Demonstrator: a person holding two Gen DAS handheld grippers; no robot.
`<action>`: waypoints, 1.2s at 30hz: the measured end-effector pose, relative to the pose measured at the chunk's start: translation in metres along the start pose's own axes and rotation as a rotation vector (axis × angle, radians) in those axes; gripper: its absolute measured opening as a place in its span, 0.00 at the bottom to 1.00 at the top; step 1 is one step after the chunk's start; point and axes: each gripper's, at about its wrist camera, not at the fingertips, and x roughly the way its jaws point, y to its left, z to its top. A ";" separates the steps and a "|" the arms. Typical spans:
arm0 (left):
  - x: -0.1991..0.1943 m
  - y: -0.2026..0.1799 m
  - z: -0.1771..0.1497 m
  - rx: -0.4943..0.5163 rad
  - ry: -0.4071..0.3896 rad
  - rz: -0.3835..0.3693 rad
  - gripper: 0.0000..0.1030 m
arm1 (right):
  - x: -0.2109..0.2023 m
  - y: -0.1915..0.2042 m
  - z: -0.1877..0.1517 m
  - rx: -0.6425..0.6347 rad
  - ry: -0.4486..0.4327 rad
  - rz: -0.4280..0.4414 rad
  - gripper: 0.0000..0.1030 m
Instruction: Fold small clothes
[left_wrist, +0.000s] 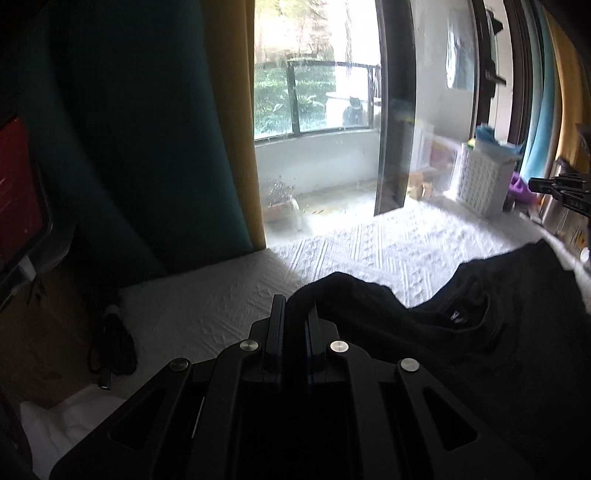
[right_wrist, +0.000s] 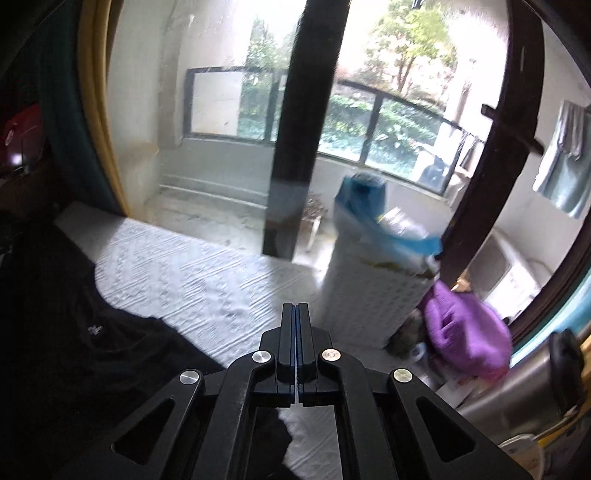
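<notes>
Pinching a fold of the black garment (left_wrist: 461, 332) on the white bedspread (left_wrist: 369, 251), our left gripper (left_wrist: 295, 306) hides the cloth edge. Our right gripper (right_wrist: 295, 310) has jaws pressed together, empty; the garment's near part is cut off.

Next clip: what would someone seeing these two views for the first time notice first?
Probably the black garment sprawled over the white textured bedspread, with the left gripper pinching a fold of it at the near edge. Next, the bright glass door behind the bed, and the white laundry basket with a purple cloth beside it at the far right. The right gripper is shut, with no cloth visible between its fingers.
</notes>
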 end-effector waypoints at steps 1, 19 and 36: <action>0.001 -0.001 -0.001 -0.010 0.011 0.003 0.07 | 0.002 0.001 -0.006 0.006 0.009 0.024 0.00; 0.001 0.012 -0.044 -0.146 0.103 -0.030 0.10 | 0.027 -0.003 -0.083 0.094 0.161 0.130 0.99; 0.011 0.010 -0.046 -0.100 0.076 -0.041 0.08 | 0.016 0.027 -0.059 -0.111 0.047 -0.061 0.04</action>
